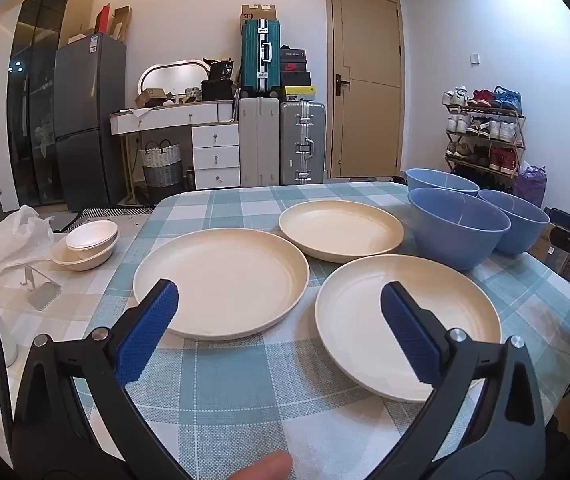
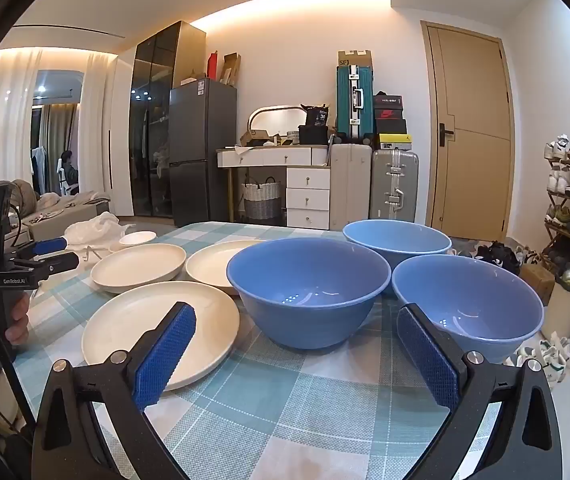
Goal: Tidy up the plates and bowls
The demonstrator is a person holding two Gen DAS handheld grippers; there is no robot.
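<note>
Three cream plates lie apart on the checked table (image 1: 245,400): a left plate (image 1: 221,280), a near plate (image 1: 409,320) and a far plate (image 1: 341,230). Three blue bowls stand to their right, the near bowl (image 2: 309,288) touching none. The left gripper (image 1: 279,304) and right gripper (image 2: 295,332) both hover with jaws wide apart, holding nothing. To stack well, I judge: pinch one plate's rim squarely, lift it level, and lower it centred on another; nest the bowls likewise
</note>
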